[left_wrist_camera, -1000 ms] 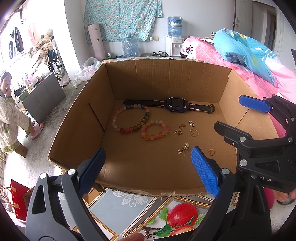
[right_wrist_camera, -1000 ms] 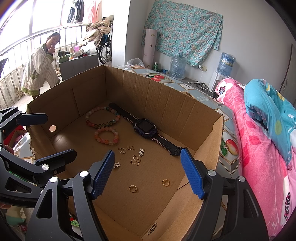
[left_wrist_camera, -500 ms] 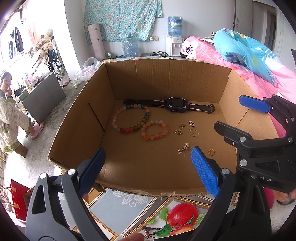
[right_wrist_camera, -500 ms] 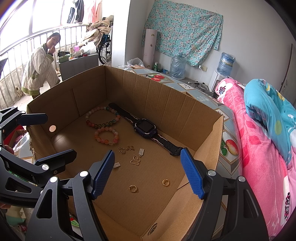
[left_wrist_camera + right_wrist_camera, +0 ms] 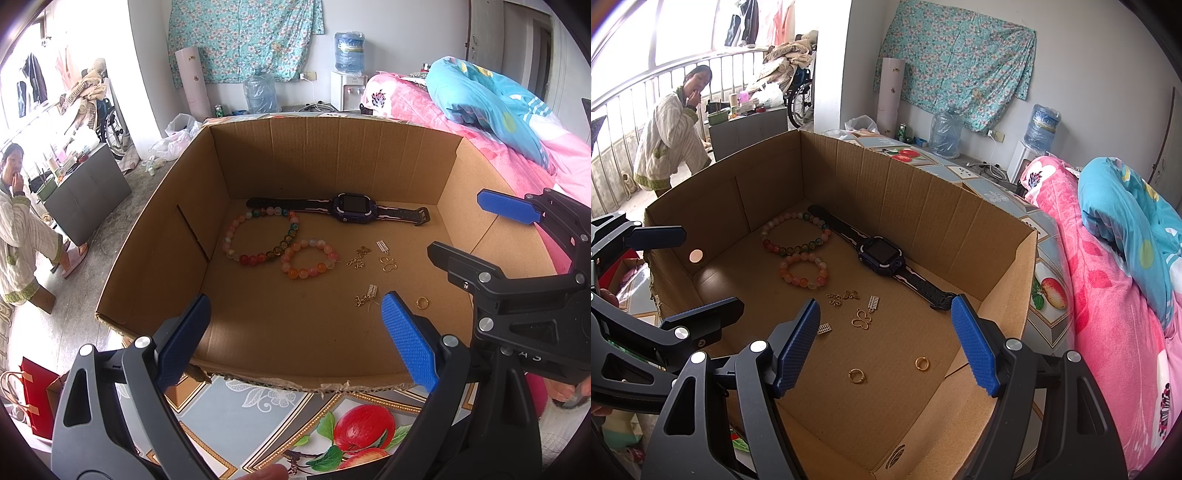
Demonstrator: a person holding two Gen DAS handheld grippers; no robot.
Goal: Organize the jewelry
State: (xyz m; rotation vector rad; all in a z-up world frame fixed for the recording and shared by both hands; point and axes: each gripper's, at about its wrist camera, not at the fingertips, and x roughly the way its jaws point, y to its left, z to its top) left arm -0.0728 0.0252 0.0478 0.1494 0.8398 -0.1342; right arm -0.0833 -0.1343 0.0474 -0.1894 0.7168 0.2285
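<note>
Room: bedroom, pink bed point(image 5: 1108, 295) on the right, floral cloth point(image 5: 243, 37) on the far wall, a person point(image 5: 676, 133) standing by the balcony rail.
Box: one open cardboard box point(image 5: 332, 155) on a fruit-print table cover point(image 5: 280, 413).
Jewelry count: inside box, two bead bracelets, large point(image 5: 260, 236) and small point(image 5: 309, 257), touching; one watch point(image 5: 354, 207) by the back wall; two gold rings point(image 5: 857, 376) point(image 5: 922, 363); about five small gold charms point(image 5: 862, 319).
Left gripper point(image 5: 295, 343): spread wide, empty, at near rim.
Right gripper point(image 5: 886, 347): spread wide, empty, over box.
View difference: right wrist shows both rings; left wrist shows one.
</note>
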